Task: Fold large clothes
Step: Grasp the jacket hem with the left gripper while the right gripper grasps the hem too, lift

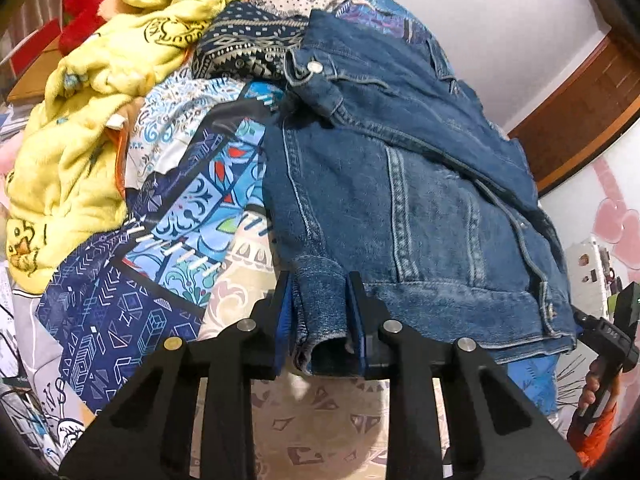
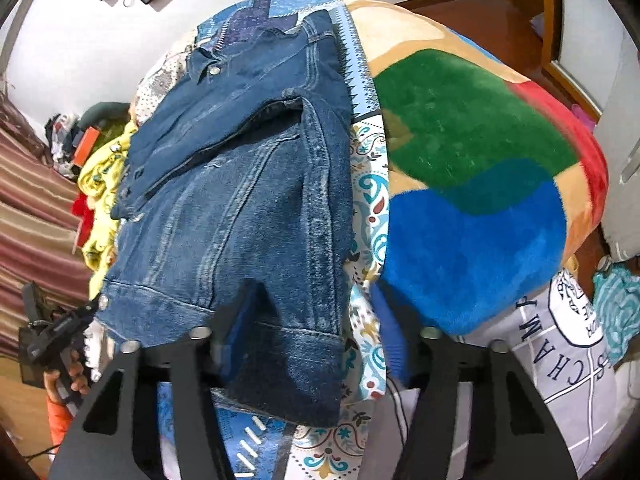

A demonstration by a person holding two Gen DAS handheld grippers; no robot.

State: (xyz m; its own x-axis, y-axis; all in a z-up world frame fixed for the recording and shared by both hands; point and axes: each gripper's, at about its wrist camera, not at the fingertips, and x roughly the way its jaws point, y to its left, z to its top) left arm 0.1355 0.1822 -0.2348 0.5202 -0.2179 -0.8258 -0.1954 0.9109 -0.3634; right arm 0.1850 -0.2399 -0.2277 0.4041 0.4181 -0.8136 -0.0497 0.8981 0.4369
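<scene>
A blue denim jacket [image 1: 400, 184] lies folded on a patterned bed sheet [image 1: 168, 216]. My left gripper [image 1: 322, 320] is shut on the near left corner of its hem, and the denim bunches between the blue pads. In the right wrist view the jacket [image 2: 240, 200] has its other near corner between the fingers of my right gripper [image 2: 310, 320]. Those jaws stand apart: the denim rests by the left finger, and a strip of sheet shows before the right pad [image 2: 386, 320]. Each gripper also shows at the edge of the other's view, held by a hand with an orange sleeve [image 1: 596, 432].
A crumpled yellow fleece [image 1: 80, 128] and a dark patterned garment [image 1: 248, 44] lie left of and behind the jacket. To its right sit a green, blue and red plush blanket [image 2: 472, 184] and a white printed cloth [image 2: 568, 352]. A striped curtain [image 2: 36, 216] hangs at the left.
</scene>
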